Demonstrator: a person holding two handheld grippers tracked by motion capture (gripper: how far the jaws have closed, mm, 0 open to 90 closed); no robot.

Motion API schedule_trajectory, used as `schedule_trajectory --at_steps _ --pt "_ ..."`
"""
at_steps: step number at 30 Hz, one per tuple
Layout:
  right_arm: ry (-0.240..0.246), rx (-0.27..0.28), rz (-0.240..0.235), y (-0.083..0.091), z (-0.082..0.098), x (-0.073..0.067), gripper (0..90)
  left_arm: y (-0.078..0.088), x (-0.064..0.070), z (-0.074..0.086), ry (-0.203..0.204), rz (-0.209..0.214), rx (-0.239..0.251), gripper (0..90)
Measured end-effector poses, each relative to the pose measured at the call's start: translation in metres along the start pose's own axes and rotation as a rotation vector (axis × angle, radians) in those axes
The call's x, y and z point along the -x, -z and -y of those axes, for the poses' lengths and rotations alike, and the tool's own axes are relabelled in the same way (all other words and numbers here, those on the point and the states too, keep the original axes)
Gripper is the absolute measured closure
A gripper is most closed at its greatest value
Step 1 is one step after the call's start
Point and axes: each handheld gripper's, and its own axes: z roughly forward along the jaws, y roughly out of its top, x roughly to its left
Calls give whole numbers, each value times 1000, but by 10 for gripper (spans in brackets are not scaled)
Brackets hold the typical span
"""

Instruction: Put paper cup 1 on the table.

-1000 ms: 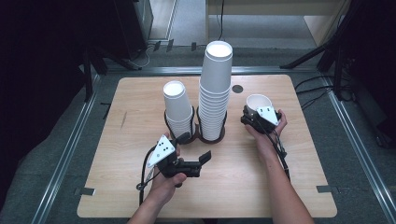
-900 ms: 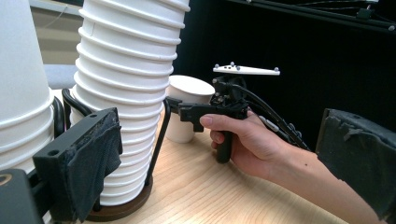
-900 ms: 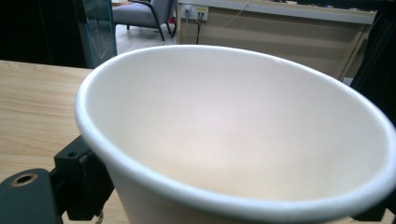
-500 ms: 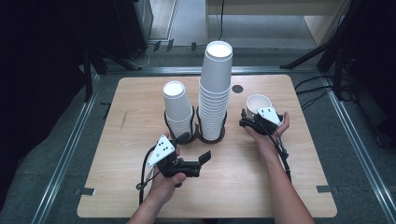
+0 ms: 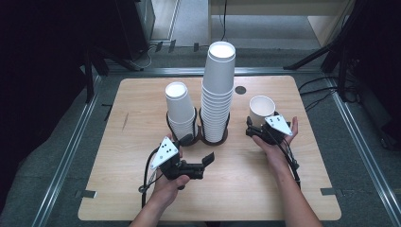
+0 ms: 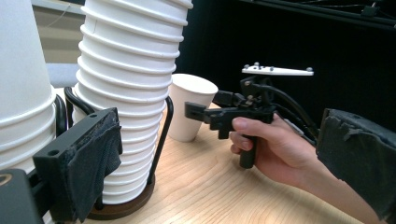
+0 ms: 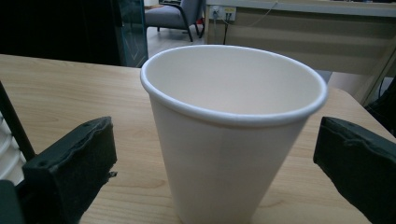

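Observation:
A single white paper cup (image 5: 261,109) stands upright on the wooden table (image 5: 142,99), right of a tall stack of white cups (image 5: 218,90). A shorter stack (image 5: 178,108) stands to the left of the tall one. My right gripper (image 5: 249,130) sits just in front of the single cup. Its jaws have just been opening. In the right gripper view the cup (image 7: 229,140) stands between the pads (image 7: 74,158) without touching them, so the right gripper (image 7: 215,144) is open. My left gripper (image 5: 198,149) is open and holds nothing, its near jaw beside the tall stack (image 6: 130,84).
Both stacks sit in black wire ring holders (image 5: 198,127) on round bases (image 6: 116,210). A small dark disc (image 5: 240,89) lies on the table behind the single cup. Bare wood stretches along the left side and the front. A metal frame (image 5: 71,151) runs round the table.
The right gripper's jaws have opened and let go of the single cup, which now stands on the table. That gripper has drawn back slightly toward the person. The left gripper has not moved.

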Motion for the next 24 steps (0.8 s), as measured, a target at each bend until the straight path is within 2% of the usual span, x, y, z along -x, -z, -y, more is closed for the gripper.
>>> schedule_trajectory --at_steps 7,15,18,20,21,22,23,24 --pt "-21 19 -8 16 -3 1 0 -1 0 0 -3 -9 4 6" --pt "-27 65 -47 37 -15 -3 0 -3 0 0 -7 -15 9 6" --pt "-44 80 -66 45 -25 -5 0 -3 0 0 -10 -20 8 6" --pt "-31 102 -72 52 -37 -9 0 -3 0 -1 -11 -23 9 6" --pt "-31 102 -72 52 -37 -9 0 -3 0 -1 -12 -26 9 6" --pt "-15 113 -71 57 -48 -14 0 -3 0 -1 -17 -31 7 6" --pt "-15 113 -71 57 -48 -14 0 -4 0 -1 -18 -33 6 6" --pt "-9 126 -80 61 -58 -17 0 -4 -1 -1 -17 -35 6 6"
